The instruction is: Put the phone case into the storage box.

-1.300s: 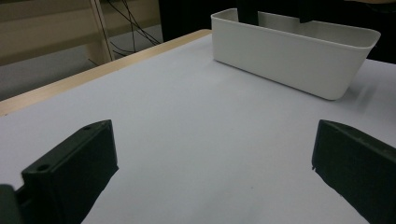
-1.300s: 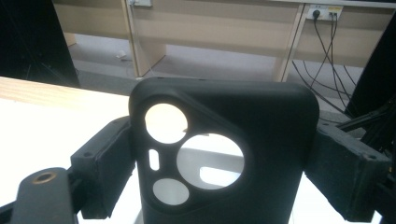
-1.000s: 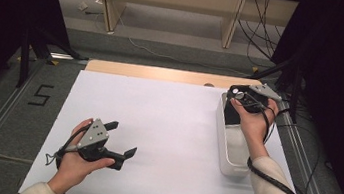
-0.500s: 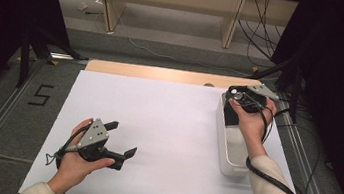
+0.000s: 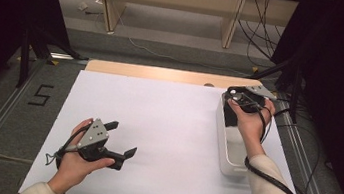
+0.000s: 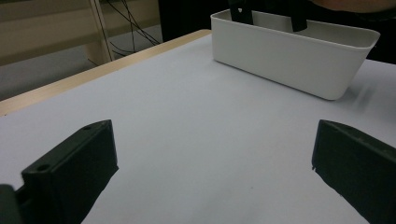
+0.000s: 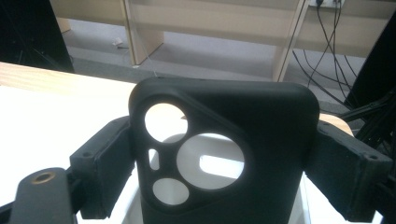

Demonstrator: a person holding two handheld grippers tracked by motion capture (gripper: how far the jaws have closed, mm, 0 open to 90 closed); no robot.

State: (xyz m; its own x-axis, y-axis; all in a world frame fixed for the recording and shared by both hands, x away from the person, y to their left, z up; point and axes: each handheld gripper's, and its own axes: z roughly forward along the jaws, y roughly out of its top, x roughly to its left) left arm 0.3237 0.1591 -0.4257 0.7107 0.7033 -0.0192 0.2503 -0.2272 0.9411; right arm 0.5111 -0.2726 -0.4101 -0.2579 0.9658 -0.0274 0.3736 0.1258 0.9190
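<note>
Between right gripper (image 7: 224,158) jaws: matte black phone case (image 7: 224,140).

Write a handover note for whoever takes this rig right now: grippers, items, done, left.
Right gripper: shut on the black phone case, held by its sides over the far end of the white bin.
Left gripper: open, empty, low over the white table, pointing toward the bin.
Done: case is gripped and at the bin.
Left: whether it is going in or coming out is unclear from this moment; the case is not yet set down anywhere.
</note>
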